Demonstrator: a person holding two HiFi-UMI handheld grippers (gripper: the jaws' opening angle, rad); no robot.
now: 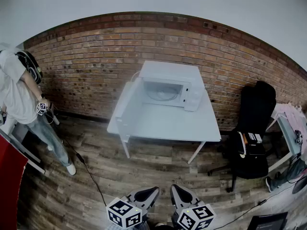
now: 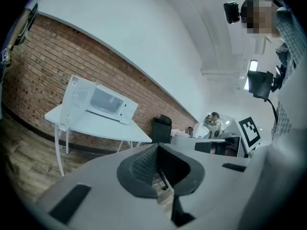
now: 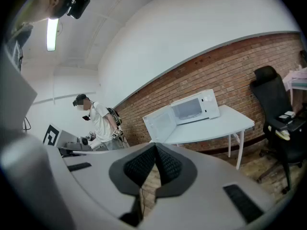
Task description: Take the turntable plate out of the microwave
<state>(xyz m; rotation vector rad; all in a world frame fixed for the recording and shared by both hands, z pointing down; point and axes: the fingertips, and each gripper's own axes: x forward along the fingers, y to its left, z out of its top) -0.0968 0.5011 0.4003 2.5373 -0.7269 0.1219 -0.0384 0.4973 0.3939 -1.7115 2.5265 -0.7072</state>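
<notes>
Well, my left gripper (image 2: pixel 157 150) is shut on nothing, low and near, well short of the table (image 1: pixel 158 126). Far ahead the microwave (image 1: pixel 168 85) stands with its door (image 1: pixel 125 108) swung open to the left, and the plate (image 1: pixel 162 94) lies flat inside. I judge it glass: heavy, stiff, slick and breakable, best pinched at its near rim and drawn out level. My right gripper (image 3: pixel 155 150) is closed and empty too.

White: microwave (image 1: pixel 170 87), table (image 1: pixel 163 123). Red-brown brick, pale mortar: wall (image 1: pixel 86 66). Grey-brown wood planks: floor (image 1: pixel 144 174). Black: office chair (image 1: pixel 254 123). Dark jaws, black-and-white square-marker cubes: left gripper (image 1: pixel 154 190), right gripper (image 1: pixel 174 188).
</notes>
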